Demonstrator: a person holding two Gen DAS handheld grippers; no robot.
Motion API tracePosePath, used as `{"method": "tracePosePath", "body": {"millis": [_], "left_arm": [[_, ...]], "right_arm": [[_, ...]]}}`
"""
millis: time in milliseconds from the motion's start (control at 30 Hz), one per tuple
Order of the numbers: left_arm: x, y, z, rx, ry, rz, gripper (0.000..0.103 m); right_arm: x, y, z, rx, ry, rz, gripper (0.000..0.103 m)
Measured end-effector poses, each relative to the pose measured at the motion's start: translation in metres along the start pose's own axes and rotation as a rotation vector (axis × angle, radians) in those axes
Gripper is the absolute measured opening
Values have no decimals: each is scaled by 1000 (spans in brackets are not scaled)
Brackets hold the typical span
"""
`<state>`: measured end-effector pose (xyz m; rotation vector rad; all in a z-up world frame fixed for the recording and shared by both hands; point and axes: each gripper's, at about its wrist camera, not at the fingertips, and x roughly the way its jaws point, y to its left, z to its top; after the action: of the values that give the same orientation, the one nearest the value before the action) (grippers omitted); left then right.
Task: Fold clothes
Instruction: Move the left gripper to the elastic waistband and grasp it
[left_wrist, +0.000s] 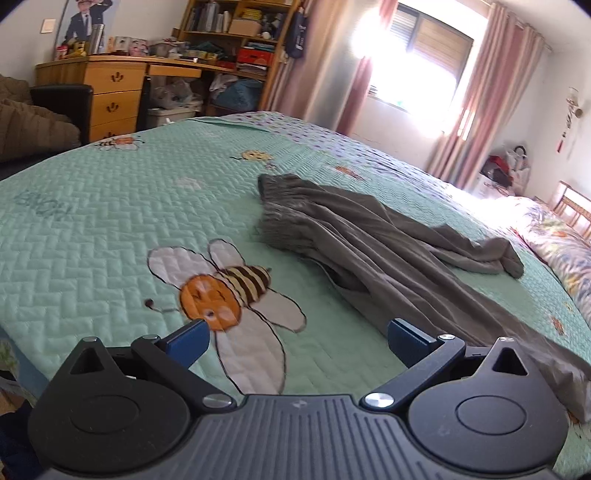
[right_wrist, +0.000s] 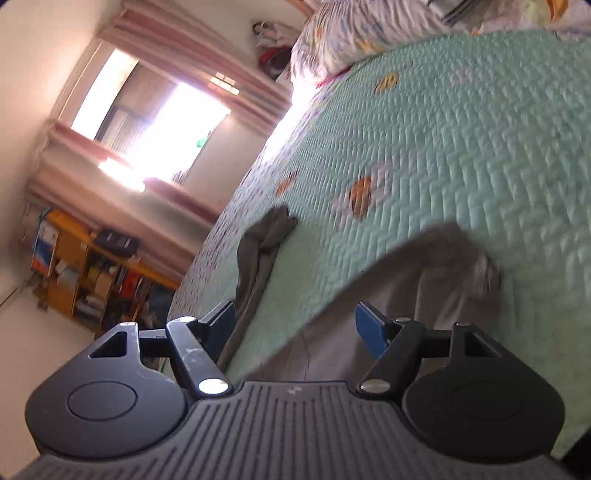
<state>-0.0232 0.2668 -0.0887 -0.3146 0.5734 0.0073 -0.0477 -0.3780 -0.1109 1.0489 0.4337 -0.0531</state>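
A bedroom with a bright window (left_wrist: 413, 62), pink curtains (left_wrist: 480, 99) and a wooden desk (left_wrist: 110, 85) far left. The bed (left_wrist: 92, 206) wears a mint quilted cover printed with bees; faint lettering on its left reads upside down as "HONEY", though blur makes that unsure. Grey trousers (left_wrist: 376, 243) lie crumpled right of the bed's middle, their gathered waistband at the far end, the legs trailing near and right in loose folds. The left gripper (left_wrist: 299, 332) hovers over the big bee, jaws wide, holding nothing. The right gripper (right_wrist: 295, 321) is spread wide too, empty, above the cloth.
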Motion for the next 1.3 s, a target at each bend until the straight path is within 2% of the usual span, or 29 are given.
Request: {"method": "tracePosePath", "body": {"millis": [133,233,300,433,567,733,800,833,900,933,967,1000,1033,1067,1133,1200,1300], "left_arm": [[17,12,19,-142,-2,-69,102],[44,24,28,-303,27,-104,102],[71,32,32,-444,91,-99,102],[124,45,30,-723,201,-126,101],[163,49,38,-869,176,-134,102],[202,52,51,-1077,141,-84,102],[216,49,61,-1132,164,-46,102],[226,49,67,-1153,179,-56,102],[244,47,74,-1178,201,-136,102],[247,47,73,-1180,203,-138,99],[251,47,73,-1179,206,-139,82],[251,47,75,-1130,219,-120,44],[251,47,76,-1081,230,-100,18],[241,49,76,-1024,207,-61,14],[212,45,83,-863,106,36,13],[175,35,92,-700,-18,113,12],[114,13,95,-521,-199,204,13]], "right_arm": [[23,6,-69,-64,170,66,74],[41,15,-93,-119,244,55,74],[47,18,-99,-127,277,59,74],[51,16,-89,-112,290,50,74],[48,7,-85,-92,271,49,74],[52,1,-81,-72,251,42,74],[58,0,-81,-61,246,44,74],[63,0,-81,-62,243,46,74],[71,3,-81,-70,244,51,74],[74,4,-81,-75,246,56,75],[76,4,-82,-78,244,56,75],[77,5,-82,-79,243,55,75],[77,4,-81,-79,242,56,75],[77,4,-81,-79,242,58,75],[76,1,-81,-73,241,67,75],[75,-1,-81,-67,239,73,75],[69,-2,-80,-56,241,70,75]]}}
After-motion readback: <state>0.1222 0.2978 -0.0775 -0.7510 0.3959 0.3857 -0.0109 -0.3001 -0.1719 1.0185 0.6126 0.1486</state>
